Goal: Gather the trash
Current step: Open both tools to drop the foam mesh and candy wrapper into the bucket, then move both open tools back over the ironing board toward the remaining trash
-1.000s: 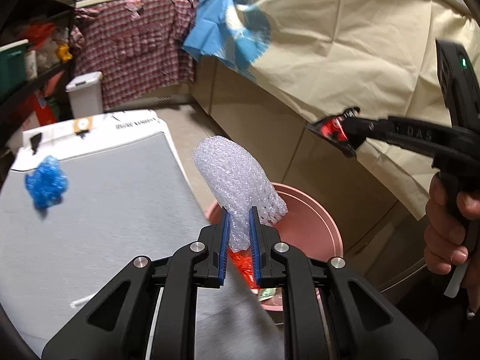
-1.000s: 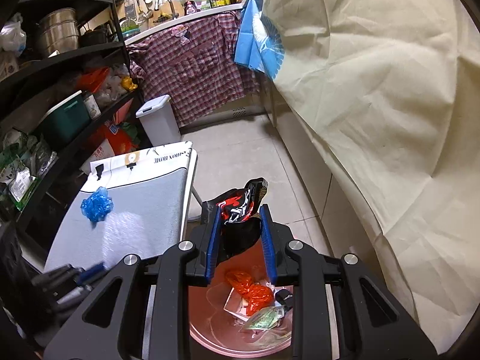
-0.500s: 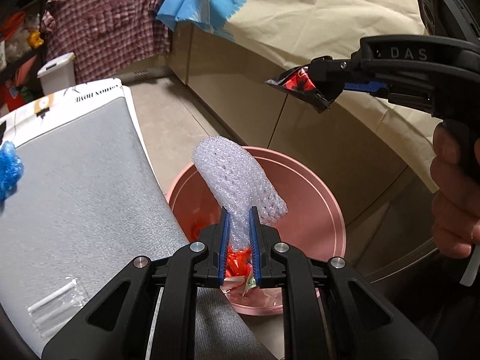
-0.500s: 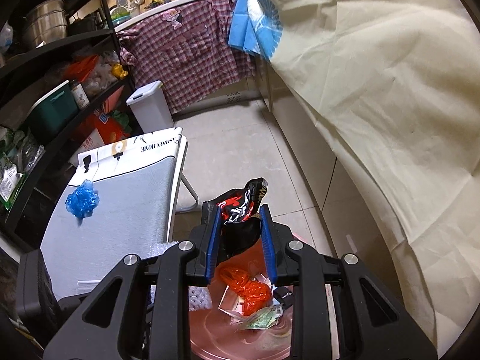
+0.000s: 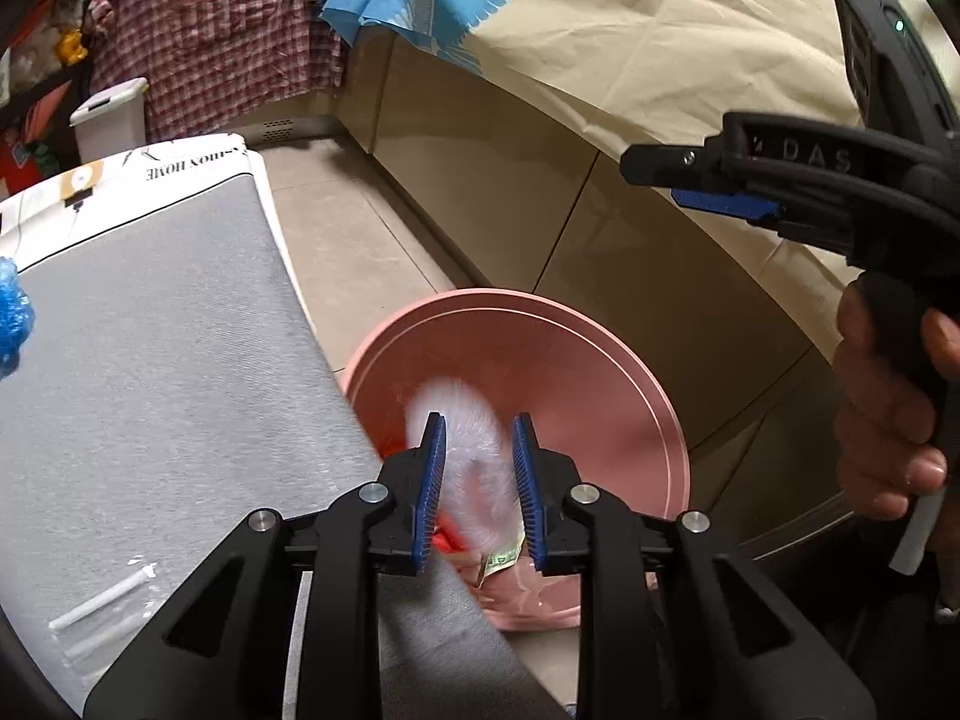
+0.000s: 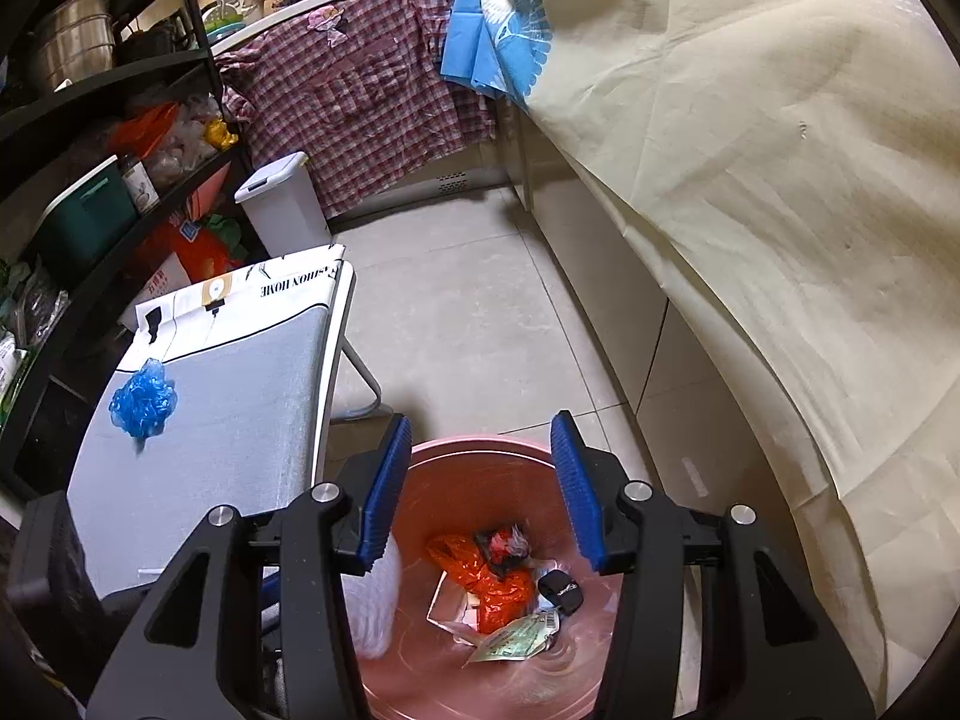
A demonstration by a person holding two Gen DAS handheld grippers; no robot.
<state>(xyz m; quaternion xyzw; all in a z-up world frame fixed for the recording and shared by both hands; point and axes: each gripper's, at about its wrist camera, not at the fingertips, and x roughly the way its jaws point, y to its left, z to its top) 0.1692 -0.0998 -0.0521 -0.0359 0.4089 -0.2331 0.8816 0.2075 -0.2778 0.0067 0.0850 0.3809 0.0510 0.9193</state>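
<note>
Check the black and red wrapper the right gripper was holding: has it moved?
Yes. The right gripper is open, and the wrapper has dropped from between its fingers into the pink bin, beside the orange bag.

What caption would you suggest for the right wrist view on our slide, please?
Open right gripper above the pink bin, trash inside, blue plastic wad left on the board.

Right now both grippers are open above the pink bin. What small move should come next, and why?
Probably swing the left gripper back over the grey board toward the blue crumpled bag: it is still lying there, while the white foam net is already dropping into the pink bin.
</note>
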